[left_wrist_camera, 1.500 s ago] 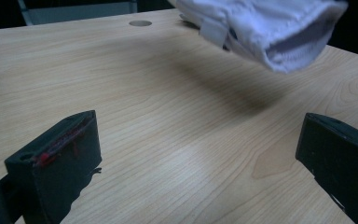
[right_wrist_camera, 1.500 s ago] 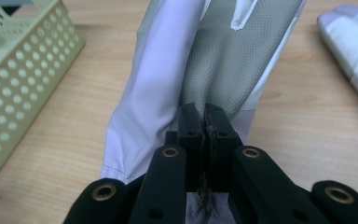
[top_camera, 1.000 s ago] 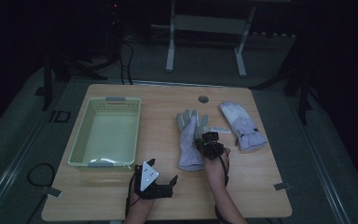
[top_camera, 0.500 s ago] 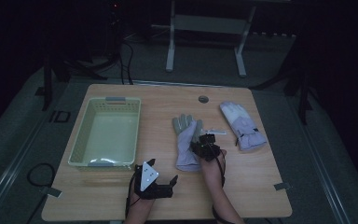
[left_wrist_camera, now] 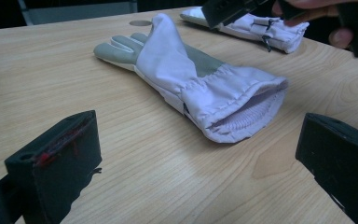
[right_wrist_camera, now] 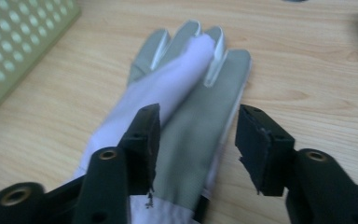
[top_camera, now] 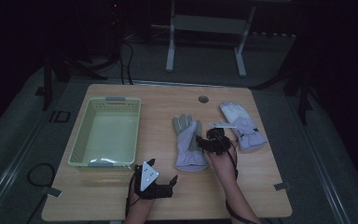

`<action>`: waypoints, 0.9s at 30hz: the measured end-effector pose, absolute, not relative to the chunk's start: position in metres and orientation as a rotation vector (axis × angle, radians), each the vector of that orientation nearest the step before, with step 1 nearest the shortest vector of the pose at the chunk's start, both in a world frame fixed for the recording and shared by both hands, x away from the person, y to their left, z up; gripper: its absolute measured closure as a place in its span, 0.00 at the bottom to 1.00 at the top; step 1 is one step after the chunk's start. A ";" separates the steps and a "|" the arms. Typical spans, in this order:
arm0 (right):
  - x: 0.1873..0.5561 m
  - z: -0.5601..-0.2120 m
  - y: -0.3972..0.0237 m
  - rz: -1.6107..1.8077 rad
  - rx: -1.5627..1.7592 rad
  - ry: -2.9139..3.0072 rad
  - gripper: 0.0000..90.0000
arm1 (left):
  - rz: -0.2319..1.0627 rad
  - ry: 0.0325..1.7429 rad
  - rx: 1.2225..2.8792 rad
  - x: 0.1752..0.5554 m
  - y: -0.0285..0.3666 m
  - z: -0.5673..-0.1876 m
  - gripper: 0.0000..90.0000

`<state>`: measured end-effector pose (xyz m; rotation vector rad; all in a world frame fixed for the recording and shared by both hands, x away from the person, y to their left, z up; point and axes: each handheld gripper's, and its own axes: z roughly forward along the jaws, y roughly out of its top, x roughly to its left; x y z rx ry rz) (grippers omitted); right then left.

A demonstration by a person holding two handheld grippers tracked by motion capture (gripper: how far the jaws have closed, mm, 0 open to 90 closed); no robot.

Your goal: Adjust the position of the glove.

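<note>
Here, floppy lilac-and-grey fabric glove point(right_wrist_camera: 177, 107), ribbed cuff, woodgrain table point(top_camera: 242, 186).

Two gloves point(top_camera: 189, 142) point(top_camera: 242, 125), one basket point(top_camera: 81, 145), two tongs point(top_camera: 159, 171) point(top_camera: 205, 139), one table point(top_camera: 261, 182).

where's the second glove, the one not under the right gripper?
In the high view the second glove lies flat on the table's far right part, fingers pointing away, just right of the right gripper and the nearer glove.

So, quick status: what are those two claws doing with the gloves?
Right gripper has just been opening, jaws over the near glove, nothing pinched. Left gripper open, idle by the basket. Second glove lies apart. Nothing in the way.
</note>
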<state>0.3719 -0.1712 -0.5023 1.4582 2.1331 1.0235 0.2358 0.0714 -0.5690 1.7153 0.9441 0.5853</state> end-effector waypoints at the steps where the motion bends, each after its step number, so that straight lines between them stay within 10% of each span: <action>1: 0.373 -0.500 -0.175 1.053 1.428 2.155 0.55 | 0.586 0.944 1.715 0.236 0.071 -0.569 0.00; 27: 0.396 -0.466 -0.253 1.012 1.276 2.184 0.54 | 0.587 0.946 1.715 0.236 0.071 -0.569 0.00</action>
